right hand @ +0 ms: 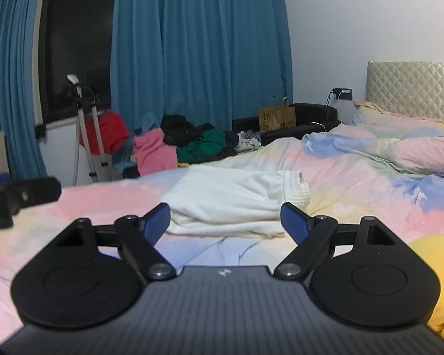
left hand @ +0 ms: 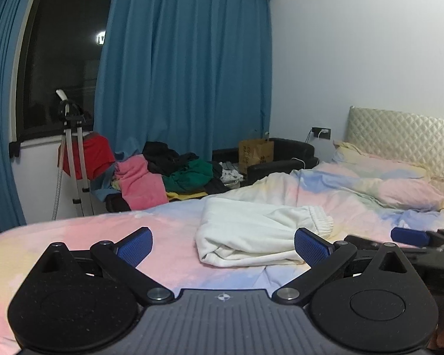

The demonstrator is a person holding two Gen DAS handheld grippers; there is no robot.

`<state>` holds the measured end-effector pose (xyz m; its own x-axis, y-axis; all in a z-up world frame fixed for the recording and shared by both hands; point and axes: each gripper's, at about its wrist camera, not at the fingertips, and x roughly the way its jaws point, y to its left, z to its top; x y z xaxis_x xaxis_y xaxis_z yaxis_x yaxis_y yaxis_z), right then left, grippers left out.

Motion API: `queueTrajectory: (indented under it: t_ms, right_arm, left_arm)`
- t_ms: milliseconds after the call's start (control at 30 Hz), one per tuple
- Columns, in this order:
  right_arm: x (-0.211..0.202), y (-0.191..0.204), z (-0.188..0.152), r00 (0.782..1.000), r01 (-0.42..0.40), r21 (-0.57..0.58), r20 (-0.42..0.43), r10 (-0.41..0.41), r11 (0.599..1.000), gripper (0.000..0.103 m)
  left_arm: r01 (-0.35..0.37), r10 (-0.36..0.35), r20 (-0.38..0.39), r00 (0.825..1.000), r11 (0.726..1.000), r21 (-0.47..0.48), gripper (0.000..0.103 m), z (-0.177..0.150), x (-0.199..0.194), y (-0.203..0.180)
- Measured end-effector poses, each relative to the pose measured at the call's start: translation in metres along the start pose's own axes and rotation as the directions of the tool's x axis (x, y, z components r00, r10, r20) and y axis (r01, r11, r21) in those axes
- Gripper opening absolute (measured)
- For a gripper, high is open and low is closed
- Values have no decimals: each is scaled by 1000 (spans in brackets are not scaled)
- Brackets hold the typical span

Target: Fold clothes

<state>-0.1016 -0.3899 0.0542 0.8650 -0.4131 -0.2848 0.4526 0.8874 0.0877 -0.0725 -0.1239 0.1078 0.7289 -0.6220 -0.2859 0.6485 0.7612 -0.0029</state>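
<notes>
While both tongs hang above the pastel bedspread (left hand: 168, 230), we see the left gripper (left hand: 223, 247) and right gripper (right hand: 225, 220) spread wide with nothing between their blue pads. The white garment (left hand: 251, 236), already doubled over, lies on the bed just ahead of them, its elastic cuff (left hand: 321, 217) toward the headboard. We judge the soft layers could slip apart if only the top one is pinched, and a jaw could snag the bedspread beneath.
</notes>
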Motion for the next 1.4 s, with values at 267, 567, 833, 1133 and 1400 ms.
queueTrajectory:
  t_ms: [267, 567, 833, 1133, 1400]
  right_arm:
    - [2, 8, -8, 998, 58, -4, -14, -58, 998, 83]
    - [1, 7, -11, 998, 58, -11, -9, -58, 998, 83]
    - [1, 8, -10, 998, 56, -11, -11, -56, 998, 83]
    - [2, 9, -10, 998, 60, -3, -21, -60, 998, 83]
    - [1, 11, -10, 998, 61, -5, -21, -62, 998, 83]
  left_arm:
    - [24, -24, -39, 999, 1000, -2, 103, -19, 15, -1]
    - [20, -21, -70, 997, 1000, -13, 103, -27, 25, -1]
    - [35, -36, -55, 998, 999, -13, 103, -24, 18, -4]
    - [32, -32, -44, 999, 999, -13, 102, -22, 13, -1]
    - [22, -22, -47, 999, 1000, -1, 103, -22, 11, -2]
